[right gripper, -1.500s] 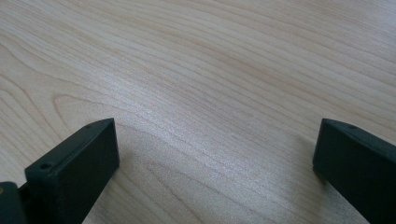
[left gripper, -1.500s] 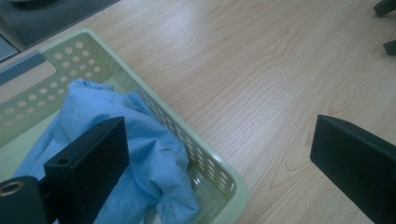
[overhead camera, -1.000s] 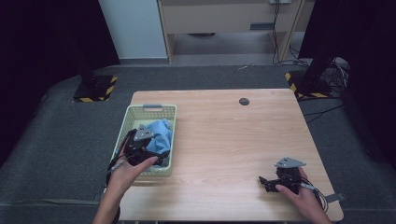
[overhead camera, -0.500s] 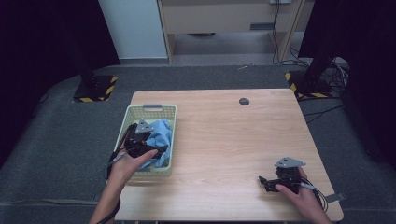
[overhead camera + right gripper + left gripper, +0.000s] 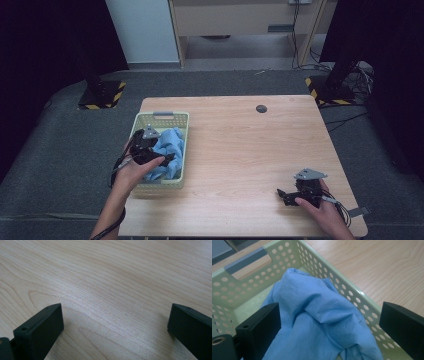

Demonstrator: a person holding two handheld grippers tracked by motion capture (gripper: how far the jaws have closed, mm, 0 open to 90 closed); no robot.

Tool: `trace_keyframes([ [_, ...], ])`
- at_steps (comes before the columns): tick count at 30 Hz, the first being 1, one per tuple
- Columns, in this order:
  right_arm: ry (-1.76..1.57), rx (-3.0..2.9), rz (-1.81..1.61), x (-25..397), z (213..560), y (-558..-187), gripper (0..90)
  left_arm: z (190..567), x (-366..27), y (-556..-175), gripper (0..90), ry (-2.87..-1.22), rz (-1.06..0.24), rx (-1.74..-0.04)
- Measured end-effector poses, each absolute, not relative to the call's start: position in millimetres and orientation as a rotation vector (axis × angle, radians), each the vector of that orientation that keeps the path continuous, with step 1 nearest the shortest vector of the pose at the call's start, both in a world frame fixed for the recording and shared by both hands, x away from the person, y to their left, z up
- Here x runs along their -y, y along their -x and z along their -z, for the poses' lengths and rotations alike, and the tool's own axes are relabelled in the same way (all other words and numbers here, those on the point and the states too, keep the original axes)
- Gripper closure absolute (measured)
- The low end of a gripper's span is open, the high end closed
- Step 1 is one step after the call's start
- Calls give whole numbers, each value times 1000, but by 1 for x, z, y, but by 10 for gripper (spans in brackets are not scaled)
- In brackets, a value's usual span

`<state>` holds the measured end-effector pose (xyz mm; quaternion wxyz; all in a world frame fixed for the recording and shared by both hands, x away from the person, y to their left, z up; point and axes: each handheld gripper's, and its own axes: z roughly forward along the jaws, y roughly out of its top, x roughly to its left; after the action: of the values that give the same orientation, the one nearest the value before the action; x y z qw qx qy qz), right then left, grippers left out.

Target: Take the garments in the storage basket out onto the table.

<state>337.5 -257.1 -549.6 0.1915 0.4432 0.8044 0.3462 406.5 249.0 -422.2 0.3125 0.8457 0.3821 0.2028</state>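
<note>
Nearest the person, the right gripper (image 5: pixel 283 194) rests low on the bare table (image 5: pixel 240 150), jaws spread wide with nothing but wood grain between them; it's idle. Over on the other side, the left gripper (image 5: pixel 167 159) hangs above the basket (image 5: pixel 162 118), jaws wide apart and straddling the blue cloth (image 5: pixel 322 322), which lies crumpled inside the basket against its perforated wall. No grip yet: the cloth sits loose between the open jaws. So this looks like the very start: the grab is lined up, while closing, lifting out and anything after are all to come. Farther off, a small dark disc (image 5: pixel 261 108) sits near the far edge.
</note>
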Motion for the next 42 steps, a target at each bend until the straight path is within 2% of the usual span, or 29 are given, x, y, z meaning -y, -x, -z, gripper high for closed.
trace_keyframes([
  [11,-1244,-2259,-972,257,550,-338,5,437,-241,-406,23,-2287,-513,-1006],
  [19,-1245,-2258,-972,257,550,-337,5,453,-230,-430,30,-2351,-528,-1010],
  [28,-1245,-2258,-972,257,550,-337,5,461,-233,-450,27,-2342,-535,-1029],
  [42,-1245,-2258,-972,257,550,-337,5,487,-235,-471,3,-2345,-451,-1045],
])
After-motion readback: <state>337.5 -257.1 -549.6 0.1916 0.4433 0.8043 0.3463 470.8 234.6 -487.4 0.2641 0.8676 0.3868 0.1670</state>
